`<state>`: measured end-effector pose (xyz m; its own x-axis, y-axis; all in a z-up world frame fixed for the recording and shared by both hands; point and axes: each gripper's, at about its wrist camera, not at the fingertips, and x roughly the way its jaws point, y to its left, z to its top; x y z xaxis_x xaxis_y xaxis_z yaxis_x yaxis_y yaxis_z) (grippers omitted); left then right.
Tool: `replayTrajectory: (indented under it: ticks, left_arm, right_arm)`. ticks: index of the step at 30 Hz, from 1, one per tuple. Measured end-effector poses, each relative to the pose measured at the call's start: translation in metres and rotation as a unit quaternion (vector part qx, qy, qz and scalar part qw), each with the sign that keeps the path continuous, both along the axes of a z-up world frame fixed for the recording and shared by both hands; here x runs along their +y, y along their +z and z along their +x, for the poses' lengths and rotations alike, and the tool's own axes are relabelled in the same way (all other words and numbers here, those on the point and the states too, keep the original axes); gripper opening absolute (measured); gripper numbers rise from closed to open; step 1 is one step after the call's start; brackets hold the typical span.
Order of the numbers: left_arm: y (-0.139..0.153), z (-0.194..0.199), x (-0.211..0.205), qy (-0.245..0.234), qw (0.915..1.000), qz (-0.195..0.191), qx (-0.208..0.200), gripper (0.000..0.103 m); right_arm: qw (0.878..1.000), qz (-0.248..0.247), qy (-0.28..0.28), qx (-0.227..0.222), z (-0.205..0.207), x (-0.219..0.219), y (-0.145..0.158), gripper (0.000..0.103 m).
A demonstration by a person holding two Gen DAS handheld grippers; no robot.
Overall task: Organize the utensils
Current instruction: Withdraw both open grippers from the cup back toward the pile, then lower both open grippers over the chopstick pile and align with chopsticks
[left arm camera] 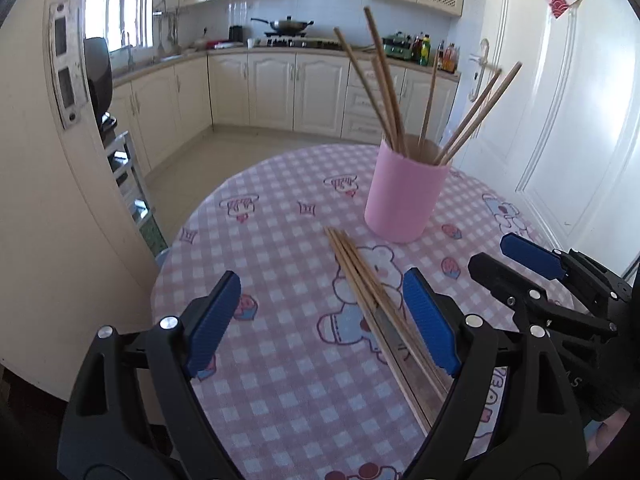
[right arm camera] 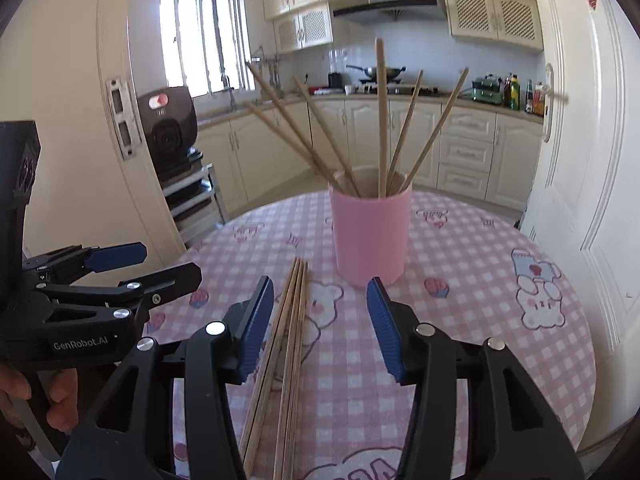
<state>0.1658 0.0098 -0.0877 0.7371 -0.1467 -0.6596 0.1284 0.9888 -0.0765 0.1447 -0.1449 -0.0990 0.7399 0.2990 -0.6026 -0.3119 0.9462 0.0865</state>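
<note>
A pink cup (left arm camera: 404,194) (right arm camera: 370,234) stands on the round checked table (left arm camera: 280,380) (right arm camera: 460,340) with several wooden chopsticks (left arm camera: 384,80) (right arm camera: 382,120) standing in it. A bundle of loose chopsticks (left arm camera: 368,288) (right arm camera: 290,328) lies flat in front of the cup. My left gripper (left arm camera: 322,316) is open and empty above the table, the bundle near its right finger. My right gripper (right arm camera: 320,320) is open and empty, the bundle lying beside its left finger. Each gripper shows in the other's view, the right (left arm camera: 508,258) and the left (right arm camera: 156,264).
The table's far edge drops to the kitchen floor (left arm camera: 208,160). A white door (left arm camera: 560,120) (right arm camera: 592,160) stands close on the right. A metal rack with a black appliance (right arm camera: 172,132) stands left of the table. Cabinets and a stove line the back wall.
</note>
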Motion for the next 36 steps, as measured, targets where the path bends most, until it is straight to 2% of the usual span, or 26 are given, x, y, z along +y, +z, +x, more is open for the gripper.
replayTrajectory:
  ticks: [4, 8, 18, 23, 32, 36]
  left_arm:
    - [-0.018, 0.007, 0.002, 0.004, 0.9995, 0.001, 0.033, 0.082]
    - [-0.034, 0.012, 0.004, 0.005, 0.9981, 0.008, 0.061, 0.082]
    - [-0.053, 0.019, 0.001, 0.000, 0.9962, 0.018, 0.085, 0.082]
    - [-0.061, 0.020, -0.005, -0.012, 0.9951, 0.032, 0.093, 0.082]
    - [-0.071, 0.028, -0.012, -0.026, 0.9925, 0.005, 0.120, 0.082]
    - [-0.079, 0.032, -0.018, -0.033, 0.9901, 0.003, 0.136, 0.082]
  right_arm:
    - [0.998, -0.014, 0.004, 0.060, 0.011, 0.006, -0.021, 0.046]
    - [0.995, -0.040, 0.013, 0.093, 0.017, 0.013, -0.038, 0.046]
    - [0.988, -0.107, 0.018, 0.110, 0.019, 0.028, -0.060, 0.046]
    - [0.989, -0.102, 0.020, 0.107, 0.020, 0.025, -0.060, 0.046]
    - [0.987, -0.103, 0.035, 0.114, 0.016, 0.020, -0.060, 0.046]
    - [0.987, -0.100, 0.040, 0.116, 0.011, 0.015, -0.059, 0.051]
